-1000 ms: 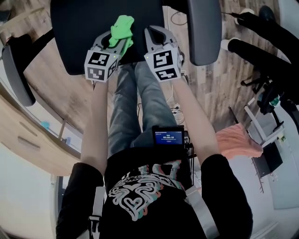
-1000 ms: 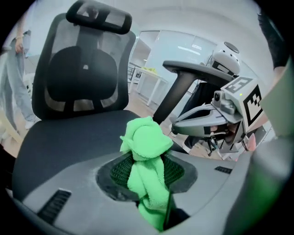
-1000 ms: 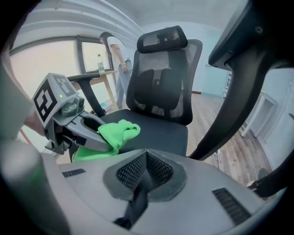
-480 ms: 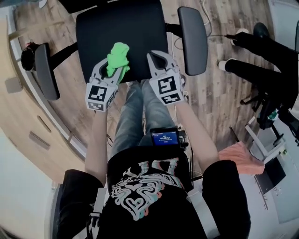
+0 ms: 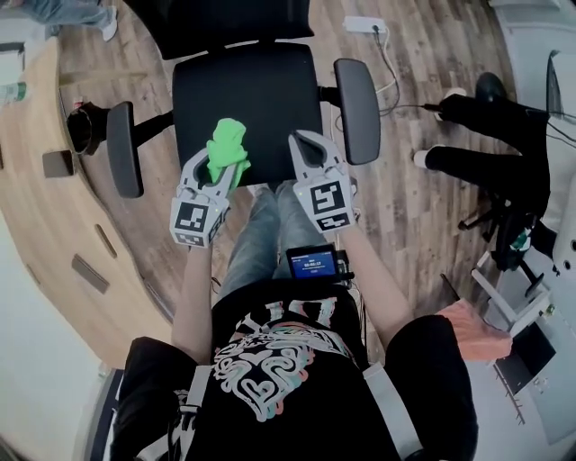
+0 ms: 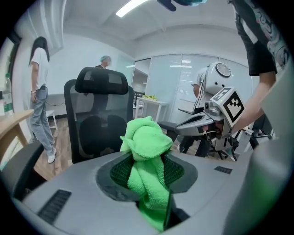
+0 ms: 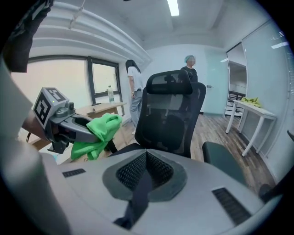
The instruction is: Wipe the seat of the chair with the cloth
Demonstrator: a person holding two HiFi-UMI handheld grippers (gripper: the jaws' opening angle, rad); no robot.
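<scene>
Cloth [image 6: 146, 151], green and bunched, is clamped in the left hand-held gripper [image 5: 220, 167]: its jaws are closed on the lower folds and the rest stands up past the tips. The right hand-held gripper [image 5: 302, 141] has its jaws together with nothing between them. Over the last second the head view has swung so the whole chair shows, yet both grippers keep their place at the front edge of the seat [image 5: 261, 85], with the cloth over its front left part. Judgement: the cloth looks held above the seat, not pressed flat, so wiping has yet to start. Around the seat are the left-hand armrest [image 5: 123, 162] and right-hand armrest [image 5: 356, 110], which limit sideways strokes, and the backrest [image 5: 216, 22] beyond. Another person's legs [image 5: 486, 167] are well apart at right, and a wooden surface [image 5: 36, 207] is at left. Nothing lies on the seat.
</scene>
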